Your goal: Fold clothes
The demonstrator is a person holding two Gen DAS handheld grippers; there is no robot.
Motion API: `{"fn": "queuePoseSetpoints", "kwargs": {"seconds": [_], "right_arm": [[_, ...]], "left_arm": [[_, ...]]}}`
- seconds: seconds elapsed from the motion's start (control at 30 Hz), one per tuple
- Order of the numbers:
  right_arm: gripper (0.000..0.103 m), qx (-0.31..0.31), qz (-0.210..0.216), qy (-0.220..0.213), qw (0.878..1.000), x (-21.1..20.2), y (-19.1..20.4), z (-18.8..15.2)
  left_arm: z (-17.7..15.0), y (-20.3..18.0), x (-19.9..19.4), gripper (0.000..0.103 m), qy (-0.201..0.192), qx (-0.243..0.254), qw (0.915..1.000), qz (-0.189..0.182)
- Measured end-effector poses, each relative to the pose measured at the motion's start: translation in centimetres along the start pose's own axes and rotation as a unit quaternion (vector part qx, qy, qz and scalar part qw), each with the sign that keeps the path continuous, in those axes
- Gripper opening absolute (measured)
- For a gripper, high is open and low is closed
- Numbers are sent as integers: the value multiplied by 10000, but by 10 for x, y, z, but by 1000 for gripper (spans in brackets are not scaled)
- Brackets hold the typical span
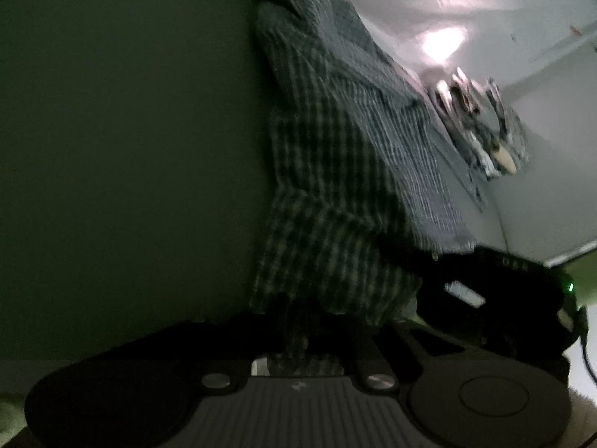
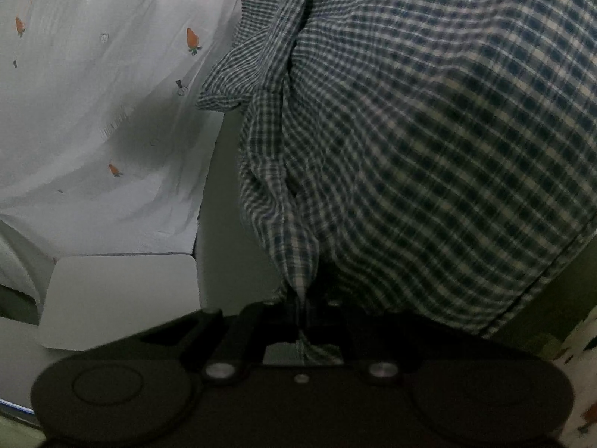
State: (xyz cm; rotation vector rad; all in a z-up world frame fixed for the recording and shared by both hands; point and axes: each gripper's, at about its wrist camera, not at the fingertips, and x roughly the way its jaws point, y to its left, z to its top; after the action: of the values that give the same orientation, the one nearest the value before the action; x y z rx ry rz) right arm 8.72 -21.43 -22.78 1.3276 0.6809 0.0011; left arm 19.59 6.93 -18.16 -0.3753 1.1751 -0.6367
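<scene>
Both claws pinch the checked shirt, lifted.
Left claw (image 1: 298, 339) and right claw (image 2: 302, 321) each appear clamped on a bunched shirt (image 2: 429, 142) edge, hanging above the carrot-print sheet (image 2: 93, 112).

1. Left gripper (image 1: 298, 321): jaws pinched together on a bunch of checked shirt (image 1: 335, 194), cloth trailing away from its tips.
2. Right gripper (image 2: 302, 313): jaws closed on a gathered fold of the same shirt.
3. Right gripper's dark body (image 1: 496, 298) sits just beside the left one.
</scene>
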Motion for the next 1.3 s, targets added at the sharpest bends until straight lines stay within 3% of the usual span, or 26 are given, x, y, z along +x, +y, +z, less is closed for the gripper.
{"fn": "queuePoseSetpoints", "kwargs": {"seconds": [0.07, 0.13, 0.37, 0.53, 0.63, 0.7, 0.87, 1.13, 1.3], "right_arm": [[3, 63, 55, 27, 10000, -1, -3, 1], [3, 143, 114, 48, 9998, -1, -6, 1], [3, 467, 342, 63, 9983, -5, -13, 3], [3, 731, 581, 75, 9956, -5, -17, 4], [3, 787, 643, 125, 9947, -4, -18, 4], [3, 820, 682, 154, 9942, -3, -18, 4], [3, 795, 696, 204, 9942, -1, -15, 7], [3, 717, 600, 127, 9955, -10, -13, 11], [5, 382, -105, 120, 9991, -14, -14, 12]], "left_arm": [[0, 4, -5, 38, -174, -153, 9997, 68], [0, 7, -8, 48, -313, -273, 9990, 185], [-3, 4, -9, 48, -224, -133, 9990, 369], [-7, 12, -8, 47, -43, -206, 9994, 264], [-9, 17, -7, 43, 16, -314, 9993, 199], [-10, 16, -3, 3, 155, -376, 9990, 157], [-15, 7, 13, 1, 406, -221, 9984, 312], [-21, 1, 2, 0, 567, -257, 9980, 133], [-19, 0, 2, 0, 735, -360, 9964, 215]]}}
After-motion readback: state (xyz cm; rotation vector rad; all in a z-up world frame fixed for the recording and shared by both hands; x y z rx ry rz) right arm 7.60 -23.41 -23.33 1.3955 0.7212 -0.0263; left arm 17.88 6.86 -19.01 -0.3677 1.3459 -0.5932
